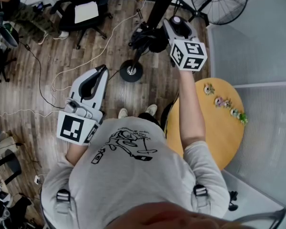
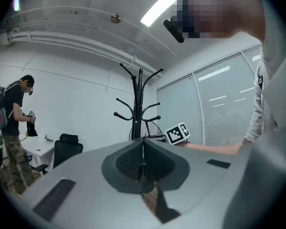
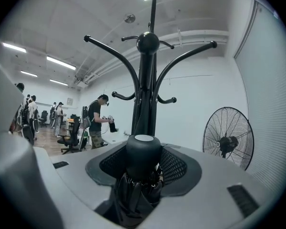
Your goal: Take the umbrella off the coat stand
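Black pedestal fan [image 1: 219,1] by the frosted partition [image 1: 267,42]. Round wooden table [image 1: 219,133] just beside it, with a row of small figurines [image 1: 225,102] near its far edge. Black office chair [image 1: 83,13] on the plank floor [image 1: 14,80], cables [image 1: 24,111] trailing across. Farther off, a person [image 3: 96,120] in dark top and camouflage trousers, standing.

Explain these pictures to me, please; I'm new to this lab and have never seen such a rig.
A person holds a two-jaw gripper in each hand. The head view looks down from their head; the other two come from cameras riding on the grippers. The right gripper is shut on a folded black umbrella before the coat stand. The left gripper is shut and empty. Nearby stand a round table with small figurines and a fan.
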Action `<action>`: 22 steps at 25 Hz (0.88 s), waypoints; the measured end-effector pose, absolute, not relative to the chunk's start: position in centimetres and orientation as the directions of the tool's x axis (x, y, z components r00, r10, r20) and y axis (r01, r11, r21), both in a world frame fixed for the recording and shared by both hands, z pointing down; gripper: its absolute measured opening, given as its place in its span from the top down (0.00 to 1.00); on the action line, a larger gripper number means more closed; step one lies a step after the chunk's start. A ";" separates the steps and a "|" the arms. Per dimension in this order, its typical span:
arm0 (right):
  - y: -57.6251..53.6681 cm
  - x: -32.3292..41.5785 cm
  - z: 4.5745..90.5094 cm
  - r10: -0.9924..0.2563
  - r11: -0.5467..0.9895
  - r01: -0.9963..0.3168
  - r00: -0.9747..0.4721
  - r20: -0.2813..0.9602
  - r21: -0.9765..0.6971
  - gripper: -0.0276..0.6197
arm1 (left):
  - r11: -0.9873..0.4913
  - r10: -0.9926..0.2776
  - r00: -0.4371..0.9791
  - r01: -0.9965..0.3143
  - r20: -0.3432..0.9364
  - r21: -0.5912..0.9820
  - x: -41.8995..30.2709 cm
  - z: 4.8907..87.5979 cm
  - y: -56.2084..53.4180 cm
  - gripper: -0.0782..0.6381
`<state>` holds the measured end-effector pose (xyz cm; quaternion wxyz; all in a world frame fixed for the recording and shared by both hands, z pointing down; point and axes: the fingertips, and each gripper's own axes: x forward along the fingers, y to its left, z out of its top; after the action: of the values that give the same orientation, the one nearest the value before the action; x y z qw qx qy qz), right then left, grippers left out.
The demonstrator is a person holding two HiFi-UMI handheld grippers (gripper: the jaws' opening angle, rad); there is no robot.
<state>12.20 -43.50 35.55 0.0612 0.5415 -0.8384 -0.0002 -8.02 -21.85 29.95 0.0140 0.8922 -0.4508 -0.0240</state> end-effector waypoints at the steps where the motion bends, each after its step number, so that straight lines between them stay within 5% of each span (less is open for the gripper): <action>1: -43.4 12.2 35.4 -0.908 0.414 -0.908 -0.407 0.101 0.067 0.62 | -0.594 -0.804 0.593 -0.803 -0.031 0.046 -8.0 29.9 -21.8 0.88; 22: -40.4 13.4 32.8 -0.920 0.390 -0.918 -0.383 0.086 0.078 0.62 | -0.622 -0.783 0.620 -0.782 -0.042 0.040 -7.4 29.5 -20.2 0.88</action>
<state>13.44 -40.44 32.82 0.0573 0.5524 -0.8316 -0.0087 -7.42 -20.21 29.49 0.0089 0.9001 -0.4347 -0.0276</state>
